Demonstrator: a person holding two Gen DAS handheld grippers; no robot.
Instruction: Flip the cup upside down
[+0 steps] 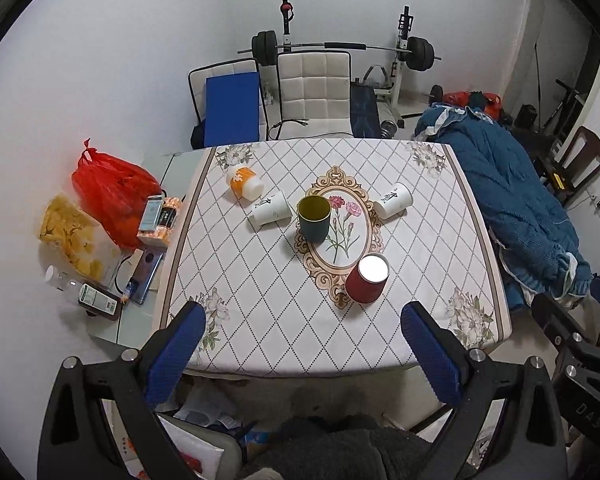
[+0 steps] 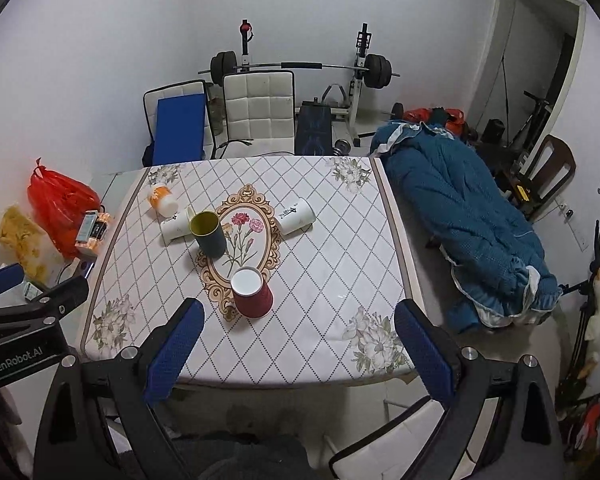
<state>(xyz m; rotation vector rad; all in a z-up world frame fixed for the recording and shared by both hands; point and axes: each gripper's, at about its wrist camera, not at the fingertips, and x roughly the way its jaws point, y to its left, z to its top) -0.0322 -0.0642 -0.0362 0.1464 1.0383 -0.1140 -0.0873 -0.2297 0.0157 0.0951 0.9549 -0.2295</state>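
Observation:
A dark green cup [image 1: 314, 218] [image 2: 209, 235] with a yellow inside stands upright, mouth up, near the table's middle. A red paper cup [image 1: 367, 283] [image 2: 252, 291] stands upside down, white base up, nearer the front. Two white paper cups lie on their sides: one [image 1: 269, 211] [image 2: 176, 226] left of the green cup, one [image 1: 393, 200] [image 2: 296, 215] at the right. An orange-and-white cup [image 1: 245, 182] [image 2: 163, 199] lies at the back left. My left gripper [image 1: 304, 344] and right gripper [image 2: 298, 340] are both open and empty, held above the table's front edge.
The table [image 1: 420, 240] has a diamond-pattern cloth. A side surface on the left holds a red bag [image 1: 112, 188], snacks, a bottle and a phone. A blue quilt [image 2: 468, 216] lies to the right. White chairs [image 1: 314, 88] and a barbell rack stand behind.

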